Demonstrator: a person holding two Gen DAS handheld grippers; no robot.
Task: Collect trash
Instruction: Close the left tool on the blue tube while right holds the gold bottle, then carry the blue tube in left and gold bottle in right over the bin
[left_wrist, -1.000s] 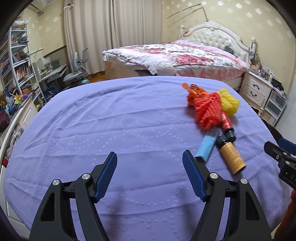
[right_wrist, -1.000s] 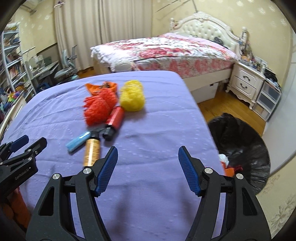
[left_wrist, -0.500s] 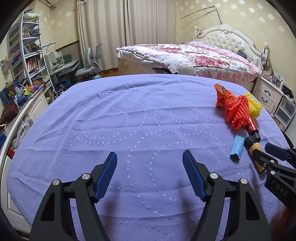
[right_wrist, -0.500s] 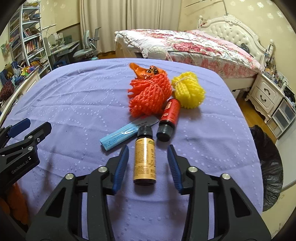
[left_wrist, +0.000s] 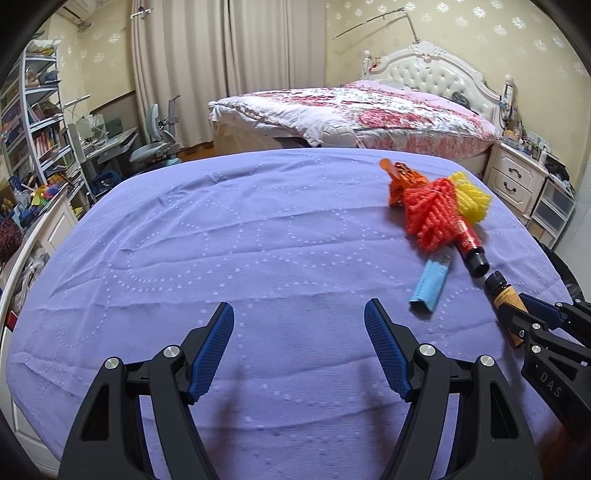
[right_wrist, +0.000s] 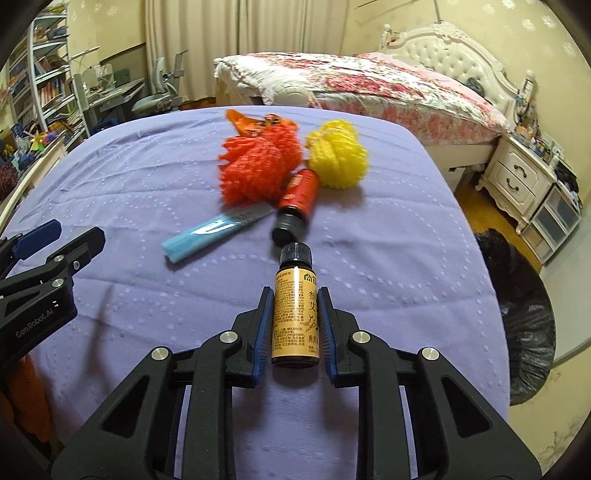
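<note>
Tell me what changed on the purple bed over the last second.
The right gripper moved left from the bed's edge to the trash pile and closed its open jaws on the amber bottle. The left gripper stayed open and empty. The red bottle, blue packet, orange net and yellow net lie unmoved.

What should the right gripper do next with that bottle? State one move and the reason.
Probably lift it. The right gripper has its jaws closed against both sides of the yellow-labelled bottle, which lies on the purple cover; the black trash bag sits open to the right.
</note>
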